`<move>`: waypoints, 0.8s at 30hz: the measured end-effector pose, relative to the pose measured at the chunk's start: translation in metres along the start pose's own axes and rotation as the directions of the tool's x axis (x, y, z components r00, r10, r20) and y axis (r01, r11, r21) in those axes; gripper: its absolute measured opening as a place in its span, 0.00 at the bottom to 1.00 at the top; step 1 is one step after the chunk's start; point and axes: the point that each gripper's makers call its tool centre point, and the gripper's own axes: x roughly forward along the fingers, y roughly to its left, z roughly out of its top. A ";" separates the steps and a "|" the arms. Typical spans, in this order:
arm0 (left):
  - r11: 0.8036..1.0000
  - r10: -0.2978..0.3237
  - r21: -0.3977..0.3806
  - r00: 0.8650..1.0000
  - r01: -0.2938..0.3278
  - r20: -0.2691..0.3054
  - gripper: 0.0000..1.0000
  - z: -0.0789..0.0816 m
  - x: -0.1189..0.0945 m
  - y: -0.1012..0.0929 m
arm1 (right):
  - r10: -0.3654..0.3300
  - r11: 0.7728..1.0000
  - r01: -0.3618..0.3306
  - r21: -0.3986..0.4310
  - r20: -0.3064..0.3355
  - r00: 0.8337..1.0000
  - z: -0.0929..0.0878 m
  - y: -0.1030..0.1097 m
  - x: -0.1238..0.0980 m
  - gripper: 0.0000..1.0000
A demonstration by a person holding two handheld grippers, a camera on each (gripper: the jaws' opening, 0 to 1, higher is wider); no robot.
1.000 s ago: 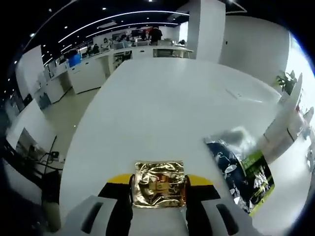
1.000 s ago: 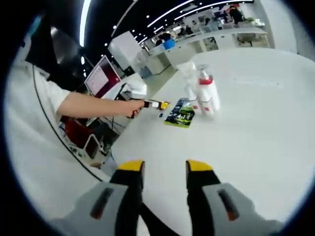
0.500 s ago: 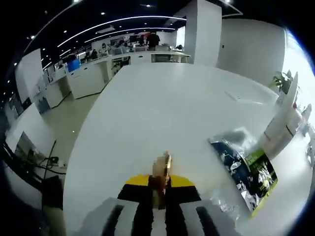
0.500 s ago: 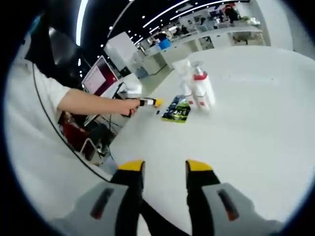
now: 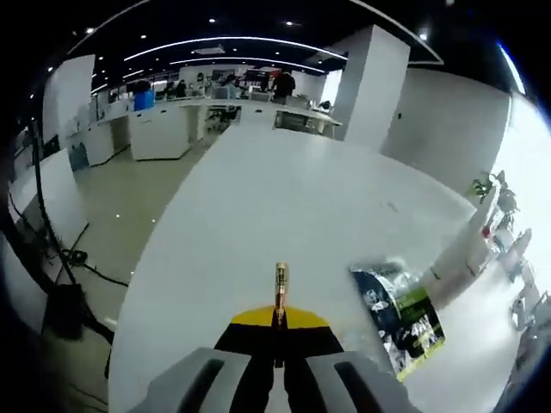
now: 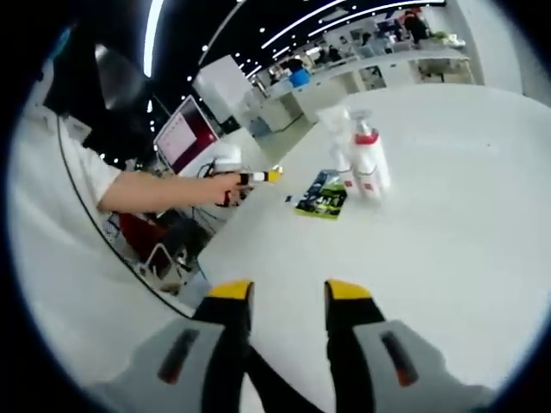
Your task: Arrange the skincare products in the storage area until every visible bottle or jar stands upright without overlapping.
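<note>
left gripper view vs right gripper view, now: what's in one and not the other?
Left gripper view: its own left claw shut on a thin gold sachet, seen edge-on.

Right gripper view: its own right claw, open with nothing in it; two white bottles standing upright together, one with a red collar; the person's forearm; a monitor beyond the table edge.

Both: the white table and the dark and green packet lying flat on it. The left claw also appears in the right gripper view.
</note>
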 end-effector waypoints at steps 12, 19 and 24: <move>0.969 -0.230 -0.039 0.949 0.244 0.217 0.01 0.026 -0.113 -0.101 | 0.199 0.976 -0.194 -0.097 0.048 0.979 0.035 0.047 0.039 0.35; 0.930 -0.329 -0.039 0.875 0.365 0.355 0.01 0.032 -0.186 -0.161 | 0.315 0.934 -0.293 -0.205 0.083 0.945 0.067 0.087 0.047 0.35; 0.901 -0.412 0.043 0.818 0.432 0.403 0.01 0.031 -0.219 -0.202 | 0.378 0.901 -0.336 -0.274 0.117 0.919 0.090 0.111 0.042 0.34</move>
